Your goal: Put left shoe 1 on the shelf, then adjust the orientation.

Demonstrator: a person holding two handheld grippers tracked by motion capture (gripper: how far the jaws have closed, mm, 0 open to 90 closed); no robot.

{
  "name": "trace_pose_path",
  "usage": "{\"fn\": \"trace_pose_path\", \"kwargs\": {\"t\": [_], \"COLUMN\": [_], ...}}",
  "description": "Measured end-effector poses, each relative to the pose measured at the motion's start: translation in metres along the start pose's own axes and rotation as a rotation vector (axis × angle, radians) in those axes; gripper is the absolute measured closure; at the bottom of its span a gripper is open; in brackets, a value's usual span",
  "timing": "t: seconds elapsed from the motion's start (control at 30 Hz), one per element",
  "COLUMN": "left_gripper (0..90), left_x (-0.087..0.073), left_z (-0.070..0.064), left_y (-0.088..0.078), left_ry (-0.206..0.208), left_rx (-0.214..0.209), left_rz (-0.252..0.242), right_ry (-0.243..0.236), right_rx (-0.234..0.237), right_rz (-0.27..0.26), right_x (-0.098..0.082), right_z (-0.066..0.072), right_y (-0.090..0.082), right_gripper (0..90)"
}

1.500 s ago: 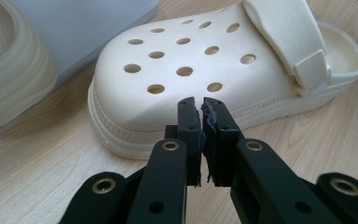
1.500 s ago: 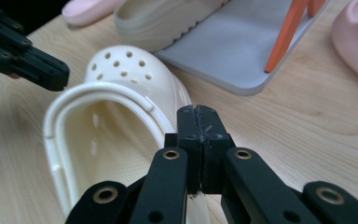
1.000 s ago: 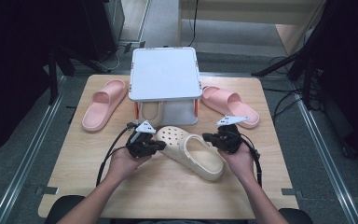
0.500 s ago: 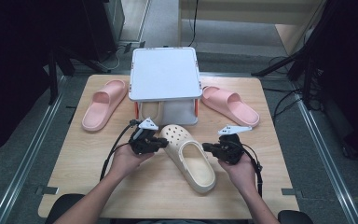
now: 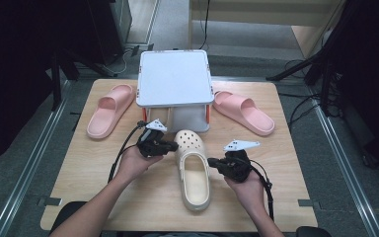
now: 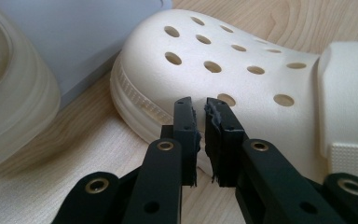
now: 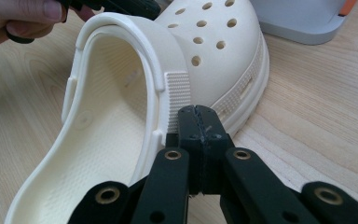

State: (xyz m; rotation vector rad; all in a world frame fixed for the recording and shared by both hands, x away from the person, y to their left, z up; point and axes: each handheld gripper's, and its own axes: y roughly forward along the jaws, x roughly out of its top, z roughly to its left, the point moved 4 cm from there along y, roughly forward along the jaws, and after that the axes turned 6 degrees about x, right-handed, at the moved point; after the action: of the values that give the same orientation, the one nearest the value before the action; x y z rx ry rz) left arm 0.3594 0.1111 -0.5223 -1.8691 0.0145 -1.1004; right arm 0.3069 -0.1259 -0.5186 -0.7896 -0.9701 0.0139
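A cream clog (image 5: 192, 170) with holes in its toe lies mid-table, toe toward the white box (image 5: 175, 79), heel toward the person. My left gripper (image 5: 173, 147) is at the toe's left side. In the left gripper view its jaws have just been opening and stand open by a narrow slit (image 6: 200, 105), nothing between them, tips at the clog's (image 6: 223, 60) toe edge. My right gripper (image 5: 211, 162) is at the clog's right side. In the right gripper view it is shut (image 7: 198, 112) on nothing, tips against the clog (image 7: 121, 116) by the ribbed strap end.
Two pink slippers (image 5: 109, 109) (image 5: 243, 111) lie left and right of the raised white box. Part of a second cream shoe (image 6: 14, 93) sits beside the box's wall. Bare wooden table (image 5: 286, 163) lies right of the hands, with floor past its edges.
The clog has turned from lying slantwise to pointing its heel at the person. The right gripper has moved left and nearer the person along its side. The left gripper stayed at the toe.
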Motion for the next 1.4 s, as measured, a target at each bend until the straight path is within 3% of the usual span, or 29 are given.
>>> {"fn": "trace_pose_path", "kwargs": {"t": [0.17, 0.27, 0.33, 0.37, 0.43, 0.5, 0.57, 0.67, 0.83, 1.23, 1.4], "left_gripper": [80.0, 79.9, 79.7, 79.7, 80.2, 80.8, 81.3, 81.6, 81.8, 82.3, 82.9], "left_x": [0.003, 0.008, 0.01, 0.012, 0.017, 0.025, 0.028, 0.042, 0.059, 0.089, 0.099], "left_z": [-0.001, 0.001, 0.002, 0.002, 0.003, 0.007, 0.009, 0.015, 0.019, 0.035, 0.05], "left_y": [-0.003, -0.013, -0.019, -0.026, -0.038, -0.052, -0.056, -0.066, -0.074, -0.089, -0.098], "left_ry": [0.016, -0.027, -0.033, -0.036, -0.024, -0.043, -0.044, -0.034, -0.021, -0.026, -0.054], "left_rx": [0.003, -0.039, -0.051, -0.058, -0.053, -0.064, -0.058, -0.036, -0.026, -0.011, -0.013], "left_rz": [0.002, -0.013, -0.014, -0.024, -0.033, -0.06, -0.067, -0.063, -0.059, -0.074, -0.094], "right_ry": [-0.001, 0.015, 0.01, 0.01, -0.02, -0.028, -0.024, -0.024, -0.014, 0.023, 0.034], "right_rx": [-0.004, 0.003, -0.006, -0.006, -0.014, -0.016, -0.014, 0.004, -0.008, -0.011, -0.019], "right_rz": [-0.006, -0.029, -0.062, -0.062, -0.111, -0.12, -0.119, -0.093, -0.052, -0.016, -0.002], "right_x": [0.001, 0.004, 0.008, 0.008, 0.015, 0.015, 0.015, 0.009, 0.002, -0.005, -0.008], "right_z": [0.001, -0.001, 0.002, 0.002, 0.01, 0.014, 0.016, 0.023, 0.022, 0.017, 0.015], "right_y": [-0.002, -0.008, -0.016, -0.016, -0.031, -0.036, -0.038, -0.036, -0.025, -0.008, 0.0], "right_gripper": [88.3, 85.8, 83.3, 83.3, 77.1, 74.1, 72.3, 61.7, 53.9, 50.3, 50.3]}}
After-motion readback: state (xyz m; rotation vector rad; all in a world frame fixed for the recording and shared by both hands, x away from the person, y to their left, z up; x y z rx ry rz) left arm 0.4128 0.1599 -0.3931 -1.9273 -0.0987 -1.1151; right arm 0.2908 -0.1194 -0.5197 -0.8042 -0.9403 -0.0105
